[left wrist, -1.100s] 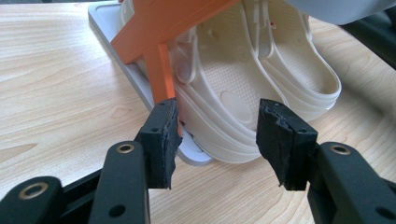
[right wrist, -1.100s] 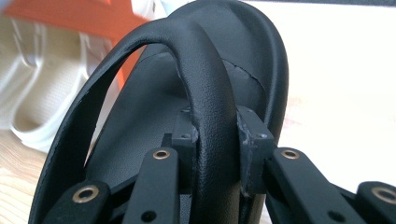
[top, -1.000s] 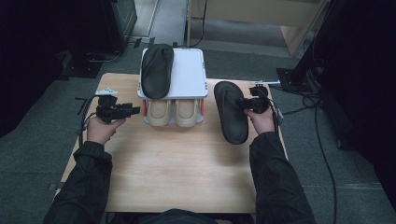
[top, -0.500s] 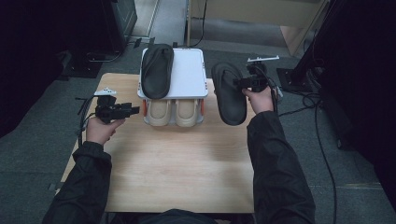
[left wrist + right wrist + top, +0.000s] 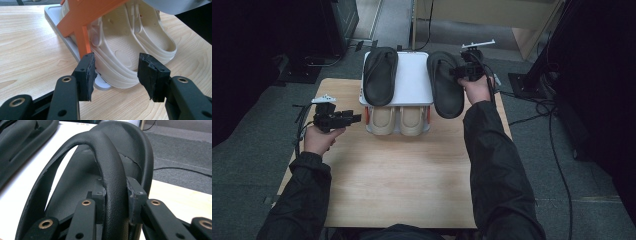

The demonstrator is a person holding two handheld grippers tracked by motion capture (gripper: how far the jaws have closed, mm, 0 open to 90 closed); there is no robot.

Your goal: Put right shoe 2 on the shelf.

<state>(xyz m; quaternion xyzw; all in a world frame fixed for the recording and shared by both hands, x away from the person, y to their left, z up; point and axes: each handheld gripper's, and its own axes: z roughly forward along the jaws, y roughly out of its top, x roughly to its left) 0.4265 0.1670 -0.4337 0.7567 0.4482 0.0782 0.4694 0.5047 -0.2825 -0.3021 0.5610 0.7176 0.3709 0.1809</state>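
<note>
Upper frame: my right claw [image 5: 460,70] pinches second black slipper [image 5: 445,83] by strap beside rack [image 5: 412,85]; first slipper [image 5: 380,75] placed; left claw [image 5: 355,118] spread, idle.

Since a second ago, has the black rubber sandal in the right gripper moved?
Yes. The black rubber sandal went from the table's right edge toward the white rack top.
</note>
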